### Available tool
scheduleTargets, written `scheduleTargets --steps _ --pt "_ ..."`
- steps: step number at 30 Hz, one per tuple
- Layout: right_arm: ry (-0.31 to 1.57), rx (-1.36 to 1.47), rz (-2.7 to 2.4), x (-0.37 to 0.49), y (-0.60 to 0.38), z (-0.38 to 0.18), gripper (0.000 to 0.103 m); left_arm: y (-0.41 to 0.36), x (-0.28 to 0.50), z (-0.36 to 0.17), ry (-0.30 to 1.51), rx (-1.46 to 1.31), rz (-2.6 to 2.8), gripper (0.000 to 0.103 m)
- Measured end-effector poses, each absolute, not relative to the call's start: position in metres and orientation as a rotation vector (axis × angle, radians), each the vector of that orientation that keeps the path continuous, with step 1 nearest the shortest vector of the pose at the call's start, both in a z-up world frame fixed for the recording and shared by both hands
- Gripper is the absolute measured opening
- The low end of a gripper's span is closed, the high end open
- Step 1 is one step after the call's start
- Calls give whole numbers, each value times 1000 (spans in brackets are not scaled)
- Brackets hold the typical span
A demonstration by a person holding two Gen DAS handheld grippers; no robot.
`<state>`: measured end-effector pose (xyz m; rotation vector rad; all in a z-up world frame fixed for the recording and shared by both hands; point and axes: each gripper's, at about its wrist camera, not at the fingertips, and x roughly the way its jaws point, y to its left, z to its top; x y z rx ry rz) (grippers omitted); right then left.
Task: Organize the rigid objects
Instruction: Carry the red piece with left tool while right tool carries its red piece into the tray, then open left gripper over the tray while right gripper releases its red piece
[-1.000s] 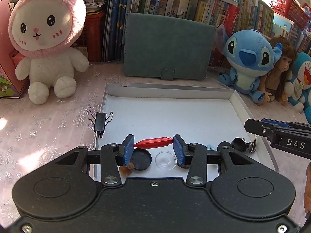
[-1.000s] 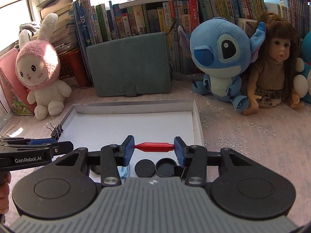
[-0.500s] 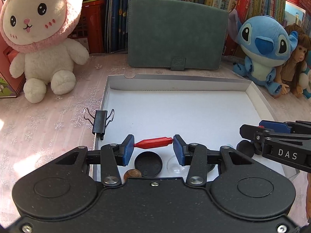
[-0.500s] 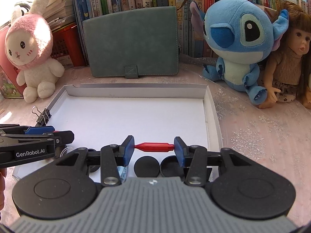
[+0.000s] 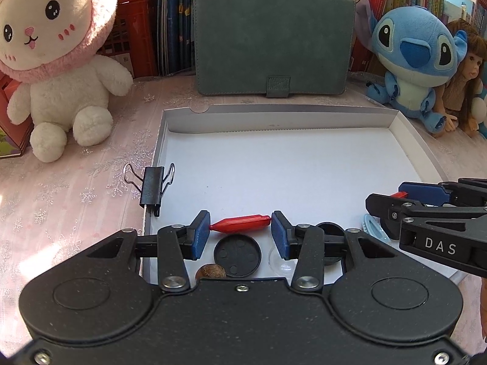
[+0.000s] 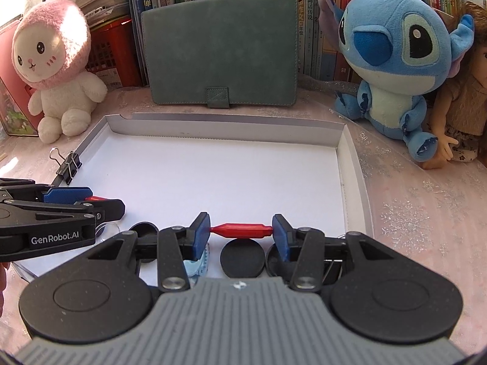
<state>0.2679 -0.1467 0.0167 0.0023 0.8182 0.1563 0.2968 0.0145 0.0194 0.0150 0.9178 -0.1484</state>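
Note:
My left gripper (image 5: 240, 226) is shut on a small red spindle-shaped piece (image 5: 240, 224), held end to end between its blue pads, low over the near edge of a white cardboard tray (image 5: 274, 118). My right gripper (image 6: 242, 229) has a matching red piece (image 6: 242, 231) between its pads; its jaws are opening, though both pads still touch the piece. Each gripper shows in the other's view: the right gripper (image 5: 398, 195) at the tray's near right, the left gripper (image 6: 91, 199) at the near left.
In the tray's near strip lie black round caps (image 5: 237, 254) (image 6: 242, 257), a clear dome (image 5: 281, 261), a brown nut (image 5: 210, 272) and a light-blue piece (image 6: 197, 266). A black binder clip (image 5: 152, 185) grips the tray's left rim. Plush toys, a doll, a green case (image 5: 274, 39) and books stand behind.
Both grippers have sunk and moved in over the tray's near edge, so the tray looks larger. Each still carries its red piece.

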Motion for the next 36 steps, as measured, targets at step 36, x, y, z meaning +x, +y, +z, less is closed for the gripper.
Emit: scheduleTargets --steps 36 --pt "673 -32 164 225 -150 35 81 26 249 46 784 -12 -142 74"
